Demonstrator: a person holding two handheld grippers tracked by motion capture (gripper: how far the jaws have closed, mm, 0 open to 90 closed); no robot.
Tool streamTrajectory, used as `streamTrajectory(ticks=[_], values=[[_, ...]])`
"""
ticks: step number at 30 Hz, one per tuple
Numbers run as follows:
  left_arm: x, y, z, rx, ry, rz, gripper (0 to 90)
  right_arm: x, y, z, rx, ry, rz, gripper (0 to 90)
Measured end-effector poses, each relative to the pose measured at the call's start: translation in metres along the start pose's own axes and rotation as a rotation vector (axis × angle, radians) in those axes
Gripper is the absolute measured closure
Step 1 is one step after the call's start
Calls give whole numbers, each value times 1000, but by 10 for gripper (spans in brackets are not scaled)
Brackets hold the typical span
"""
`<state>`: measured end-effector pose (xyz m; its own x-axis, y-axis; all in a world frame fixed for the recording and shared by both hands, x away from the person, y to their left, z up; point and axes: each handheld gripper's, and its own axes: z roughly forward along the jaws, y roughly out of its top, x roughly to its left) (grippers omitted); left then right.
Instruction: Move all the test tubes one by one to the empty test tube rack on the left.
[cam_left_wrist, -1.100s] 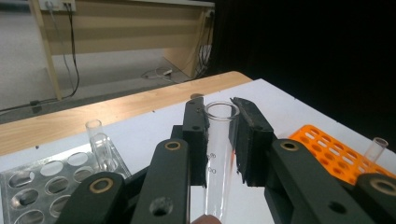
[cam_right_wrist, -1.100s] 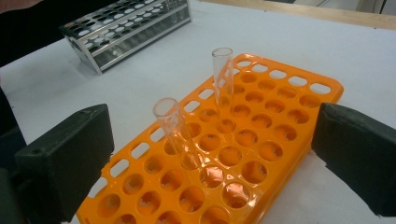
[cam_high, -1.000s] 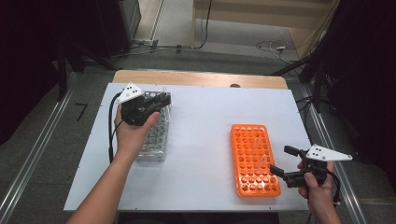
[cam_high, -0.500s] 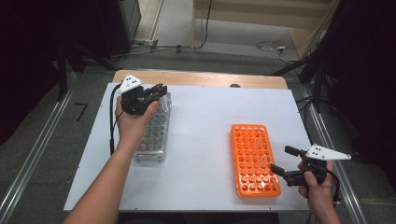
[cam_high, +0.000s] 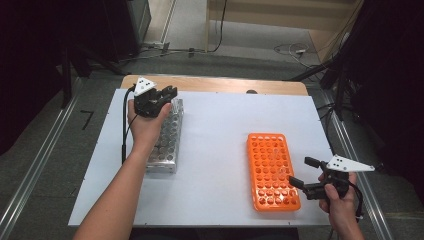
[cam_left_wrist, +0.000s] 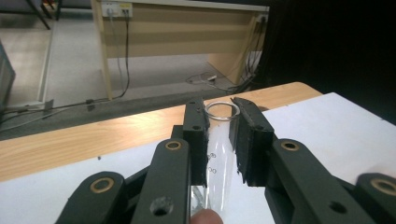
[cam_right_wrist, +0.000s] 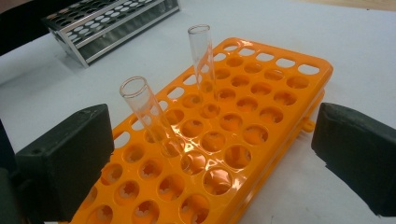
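My left gripper hovers over the far end of the metal tube rack. In the left gripper view its jaws are shut on a clear glass test tube, which stands upright between the pads with its rim at the tips. My right gripper is open at the near right edge of the orange tube rack. In the right gripper view the wide-apart jaws frame the orange rack. Two empty glass tubes stand in its holes.
The white table top ends in a wooden strip at the far side, with floor cables beyond. The metal rack lies beyond the orange one in the right gripper view. Bare white surface separates the two racks.
My left hand has carried the gripper along the metal rack toward the table's far edge. The right gripper has stayed where it was.
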<state>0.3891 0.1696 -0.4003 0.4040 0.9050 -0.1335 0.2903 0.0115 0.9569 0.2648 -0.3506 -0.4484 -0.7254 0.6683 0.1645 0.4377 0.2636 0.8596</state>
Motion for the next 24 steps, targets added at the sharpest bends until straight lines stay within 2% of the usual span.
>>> streamTrajectory(ticks=[9,17,24], values=[[1,-8,13,16,37,11,758,-1,-1,-1,-2,-1,4,0],[-3,-14,17,48,56,31,758,-1,-1,-1,-2,0,5,0],[-3,-20,16,82,65,30,757,0,-1,-1,1,-4,5,0]])
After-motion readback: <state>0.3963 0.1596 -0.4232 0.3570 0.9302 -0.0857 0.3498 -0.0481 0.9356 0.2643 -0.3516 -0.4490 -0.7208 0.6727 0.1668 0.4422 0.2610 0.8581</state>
